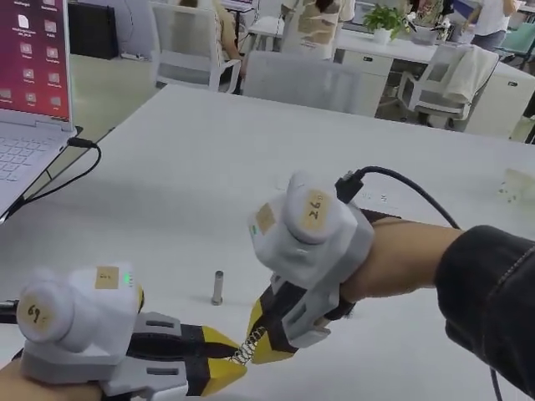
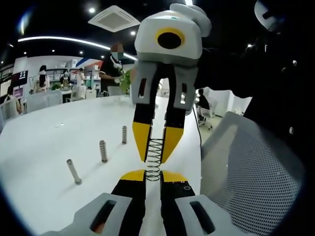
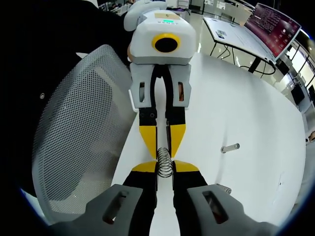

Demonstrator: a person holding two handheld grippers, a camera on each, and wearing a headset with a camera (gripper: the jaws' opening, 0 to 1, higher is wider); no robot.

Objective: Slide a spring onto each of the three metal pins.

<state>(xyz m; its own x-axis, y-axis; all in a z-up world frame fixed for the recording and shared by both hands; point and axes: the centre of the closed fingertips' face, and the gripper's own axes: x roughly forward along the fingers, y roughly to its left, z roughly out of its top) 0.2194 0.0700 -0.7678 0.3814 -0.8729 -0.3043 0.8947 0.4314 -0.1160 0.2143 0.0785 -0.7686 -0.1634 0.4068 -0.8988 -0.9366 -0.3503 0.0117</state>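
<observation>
A small coil spring [image 1: 247, 345] spans the gap between my two grippers, which face each other tip to tip near the table's front edge. My left gripper [image 1: 235, 368] is shut on one end of the spring [image 2: 154, 158]. My right gripper [image 1: 260, 342] is shut on the other end [image 3: 165, 162]. In the left gripper view, my own tips [image 2: 153, 176] sit at the bottom and the right gripper [image 2: 156, 143] hangs opposite. Three upright metal pins stand on the white table: a bare pin [image 2: 74, 171], a pin wearing a spring [image 2: 103, 150], and a short far pin [image 2: 124, 134]. One bare pin [image 1: 218, 286] stands just behind the grippers.
An open laptop [image 1: 29, 75] with a black cable [image 1: 71, 175] sits at the table's left. A grey mesh chair back [image 3: 74, 123] is close beside the grippers. A small clear object [image 1: 518, 184] lies at the far right. Chairs, desks and people are beyond the table.
</observation>
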